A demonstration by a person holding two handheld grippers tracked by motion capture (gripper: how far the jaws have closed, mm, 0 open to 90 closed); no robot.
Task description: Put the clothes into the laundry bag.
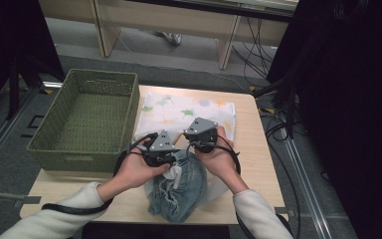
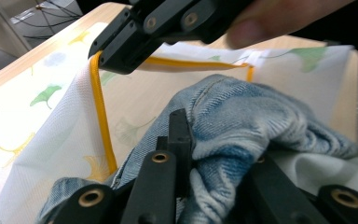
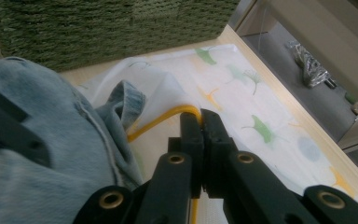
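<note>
Denim bundle (image 2: 242, 121) (soft, crumpled), mesh bag (image 3: 261, 126), yellow-corded rim (image 2: 100, 107)

We see faded blue denim jeans (image 2: 242, 116), a thin mesh laundry bag (image 2: 51, 135) with yellow cord trim, a woven green basket (image 1: 87, 117), matt wooden table (image 1: 258, 149)

Item count, referenced to the light wooden table (image 1: 258, 164)

One light wooden table. On it, at its left side: one green woven rectangular basket (image 1: 87, 117). Beside the basket, across the table's middle: one white mesh laundry bag printed with green and yellow leaves and edged in yellow (image 1: 186, 112). At the table's near edge, at the bag's mouth: one bundled blue denim garment (image 1: 179, 186). Above the garment: two black two-jaw grippers, left gripper (image 1: 160, 149) and right gripper (image 1: 201, 133), each carrying one grey three-cornered plate and trailing one black cable. Two hands in white sleeves.
</note>
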